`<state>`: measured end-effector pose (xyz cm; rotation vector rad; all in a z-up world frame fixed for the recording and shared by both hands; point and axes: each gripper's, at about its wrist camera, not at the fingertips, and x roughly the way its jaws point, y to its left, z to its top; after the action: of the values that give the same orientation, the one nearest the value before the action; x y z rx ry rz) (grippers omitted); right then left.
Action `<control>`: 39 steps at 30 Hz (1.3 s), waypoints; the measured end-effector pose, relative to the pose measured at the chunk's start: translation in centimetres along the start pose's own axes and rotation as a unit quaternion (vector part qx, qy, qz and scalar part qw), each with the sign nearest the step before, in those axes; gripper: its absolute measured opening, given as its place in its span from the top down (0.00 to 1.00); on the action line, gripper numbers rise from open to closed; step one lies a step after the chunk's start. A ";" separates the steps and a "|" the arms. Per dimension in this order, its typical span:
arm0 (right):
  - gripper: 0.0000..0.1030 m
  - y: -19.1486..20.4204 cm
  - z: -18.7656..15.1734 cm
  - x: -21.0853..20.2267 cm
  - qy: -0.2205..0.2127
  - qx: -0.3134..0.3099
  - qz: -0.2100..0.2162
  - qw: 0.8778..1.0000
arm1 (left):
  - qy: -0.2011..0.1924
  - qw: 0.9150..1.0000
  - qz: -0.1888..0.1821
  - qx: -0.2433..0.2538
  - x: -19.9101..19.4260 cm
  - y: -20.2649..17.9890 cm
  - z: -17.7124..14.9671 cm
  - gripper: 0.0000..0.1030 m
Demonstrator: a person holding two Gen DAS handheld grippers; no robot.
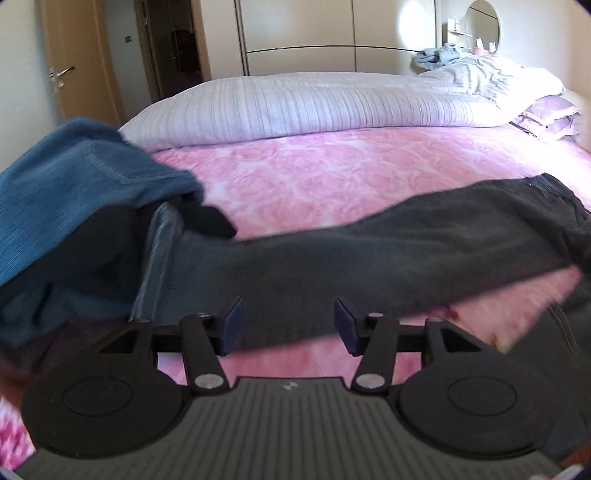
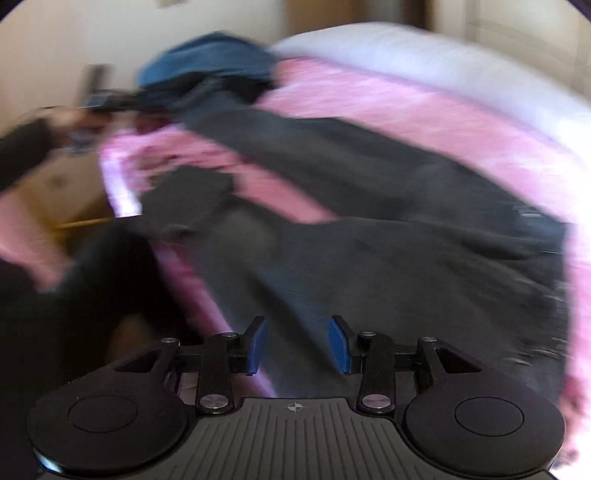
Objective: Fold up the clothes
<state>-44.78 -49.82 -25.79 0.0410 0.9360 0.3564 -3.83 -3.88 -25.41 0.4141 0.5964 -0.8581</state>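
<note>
On the bed [image 1: 332, 162], as the left wrist view shows it, dark grey trousers [image 1: 388, 251] lie spread across the pink patterned bedspread, one leg running from lower left to upper right. The left gripper [image 1: 288, 323] hovers at the near edge of this leg with its jaws apart; nothing sits between the blue pads [image 1: 233, 325]. A pile of blue clothing [image 1: 74, 173] rests at the left, overlapping the end of the trouser leg. A rolled lilac duvet [image 1: 295, 103] lies along the far side of the bed, with purple pillows [image 1: 546, 118] at the right end and a crumpled light-blue garment [image 1: 437, 55] beyond them. A wardrobe [image 1: 314, 33] and a door [image 1: 70, 62] stand behind the bed.

From the right wrist view, which is heavily blurred by motion, the dark grey trousers [image 2: 388, 229] cover most of the bedspread [image 2: 369, 103], both legs extending toward the upper left. The right gripper [image 2: 297, 341] is above the nearer leg, jaws apart and holding nothing. The blue clothing pile [image 2: 207, 59] appears at the far end of the trousers. At the upper left, the left gripper [image 2: 99, 96] is a dark blurred shape; its jaw position cannot be read here.
</note>
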 end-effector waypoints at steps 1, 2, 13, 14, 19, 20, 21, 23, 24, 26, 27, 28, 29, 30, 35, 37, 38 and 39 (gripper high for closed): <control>0.60 0.0 0.5 -0.4 -0.012 -0.003 -0.001 1.000 | -0.002 1.000 -0.005 0.004 1.1 -0.4 0.6 0.52; 0.60 -0.5 1.0 -0.9 -0.028 0.003 -0.011 1.000 | -0.003 1.000 -0.013 0.009 2.2 -0.9 1.2 0.52; 0.32 -25.1 5.4 2.5 -0.091 0.205 -0.198 0.954 | 0.013 0.992 -0.100 0.071 13.8 -9.7 6.2 0.45; 0.32 -27.6 5.6 3.3 -0.090 0.226 -0.204 0.948 | 0.017 0.991 -0.103 0.078 14.6 -10.5 6.4 0.45; 0.32 -37.6 4.7 6.4 -0.101 0.332 -0.177 0.921 | 0.039 0.986 -0.110 0.121 17.6 -12.8 6.4 0.45; 0.32 -39.0 4.4 6.9 -0.106 0.347 -0.171 0.916 | 0.043 0.985 -0.109 0.125 17.9 -13.0 6.3 0.45; 0.32 -40.1 4.1 7.2 -0.106 0.356 -0.167 0.913 | 0.045 0.985 -0.107 0.128 18.2 -13.1 6.1 0.45; 0.32 -41.2 4.1 8.0 -0.109 0.356 -0.155 0.915 | 0.051 0.985 -0.104 0.131 18.5 -13.2 5.8 0.45; 0.32 -41.3 4.1 8.1 -0.110 0.348 -0.155 0.918 | 0.053 0.984 -0.103 0.132 18.6 -13.2 5.7 0.45; 0.48 -41.0 4.3 8.5 -0.104 0.339 -0.162 0.921 | 0.053 0.985 -0.099 0.134 18.6 -13.4 5.5 0.45; 0.57 -40.9 4.4 8.7 -0.102 0.339 -0.162 0.921 | 0.053 0.985 -0.097 0.135 18.6 -13.5 5.4 0.45; 0.62 -40.9 4.2 8.5 -0.104 0.350 -0.155 0.918 | 0.052 0.985 -0.093 0.137 18.6 -13.7 5.4 0.45; 0.71 -40.8 4.1 8.4 -0.106 0.359 -0.148 0.916 | 0.052 0.985 -0.091 0.139 18.6 -13.9 5.4 0.45; 0.75 -40.8 4.2 8.5 -0.109 0.358 -0.142 0.916 | 0.052 0.985 -0.090 0.140 18.6 -14.1 5.4 0.45; 0.94 -39.7 4.9 6.3 -0.150 0.312 -0.173 0.922 | 0.045 0.982 -0.093 0.159 18.9 -15.8 5.8 0.45; 0.94 -40.3 4.5 4.9 -0.161 0.309 -0.185 0.919 | 0.038 0.980 -0.104 0.163 19.7 -17.2 6.4 0.45; 0.94 -40.8 4.3 4.3 -0.164 0.310 -0.190 0.917 | 0.035 0.980 -0.110 0.164 20.2 -17.9 6.8 0.45; 0.94 -41.4 4.0 3.9 -0.162 0.313 -0.199 0.914 | 0.032 0.979 -0.116 0.166 20.7 -18.7 7.3 0.45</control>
<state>-27.87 -87.04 -34.24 0.4777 0.6722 -0.3348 -5.90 -30.99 -35.02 0.6858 0.5691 -1.1788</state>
